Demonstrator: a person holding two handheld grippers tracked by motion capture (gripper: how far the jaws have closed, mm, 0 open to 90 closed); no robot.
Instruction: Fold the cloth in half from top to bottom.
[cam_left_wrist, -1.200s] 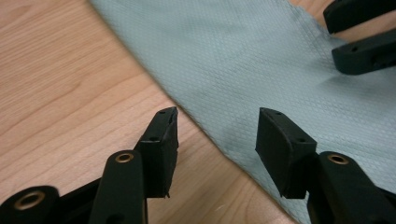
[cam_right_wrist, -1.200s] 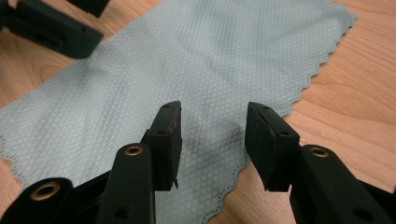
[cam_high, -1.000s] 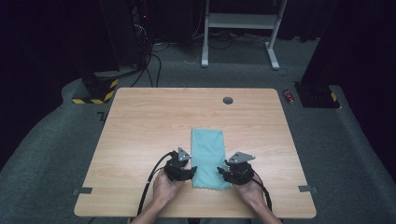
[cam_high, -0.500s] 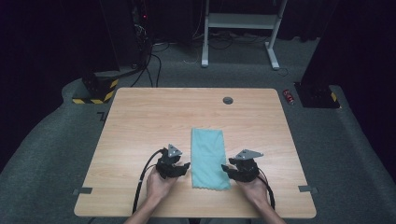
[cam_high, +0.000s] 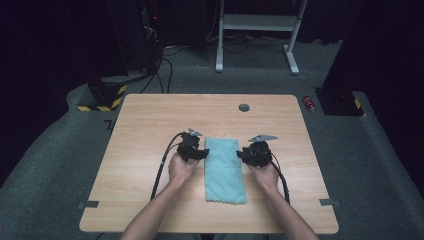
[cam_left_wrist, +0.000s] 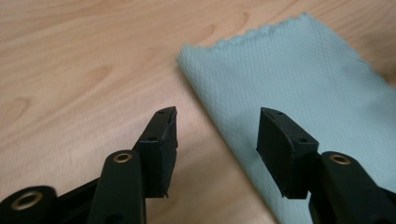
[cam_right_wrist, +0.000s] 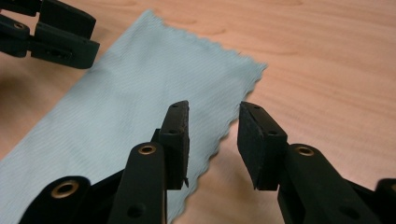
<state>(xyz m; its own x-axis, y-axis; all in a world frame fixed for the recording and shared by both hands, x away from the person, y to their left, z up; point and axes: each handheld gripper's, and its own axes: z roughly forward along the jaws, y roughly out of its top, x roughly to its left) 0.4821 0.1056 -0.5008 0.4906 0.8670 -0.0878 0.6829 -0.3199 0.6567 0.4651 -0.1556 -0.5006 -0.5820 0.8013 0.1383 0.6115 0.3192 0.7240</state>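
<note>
A thin teal cloth (cam_high: 225, 170), finely woven with pinked ends, lies flat on the wooden table (cam_high: 150, 125), its long axis running away from the person. The left gripper (cam_left_wrist: 217, 135) stands apart, empty; the right gripper (cam_right_wrist: 212, 140) has just been narrowing, still gaping astride the cloth's scalloped edge.

Compared with a second ago, we see both hands farther up the table. The left gripper (cam_high: 204, 154) now sits beside the far half of the teal cloth's (cam_high: 225, 170) left edge instead of its near corner. The right gripper (cam_high: 241, 153) likewise sits higher along the right edge, and its jaws have just been closing, straddling the cloth's scalloped edge without pressing it.
</note>
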